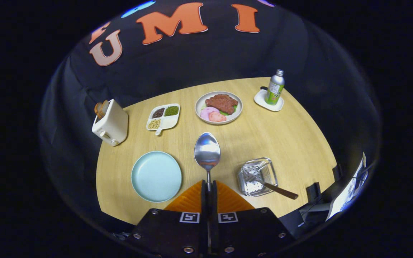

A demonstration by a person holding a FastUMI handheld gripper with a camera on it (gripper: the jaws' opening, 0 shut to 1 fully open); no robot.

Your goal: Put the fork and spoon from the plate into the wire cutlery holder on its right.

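One utensil left to place: the gripper (208, 186) has its fingers clamped together on the spoon (207, 152), bowl pointing straight ahead, handle running back between them. The wire cutlery holder (257, 176) sits just ahead to the right near the table's near edge, fork (273, 187) already leaning in it; the pale blue plate (156, 176) lies bare to the left. Bare tabletop between spoon and holder leaves room to swing right.

Wooden table (292, 143) bears plate (156, 176), toaster (110, 122), holder (257, 176).

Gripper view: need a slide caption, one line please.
Gripper shut on spoon, above table between empty plate and cutlery holder already holding fork.
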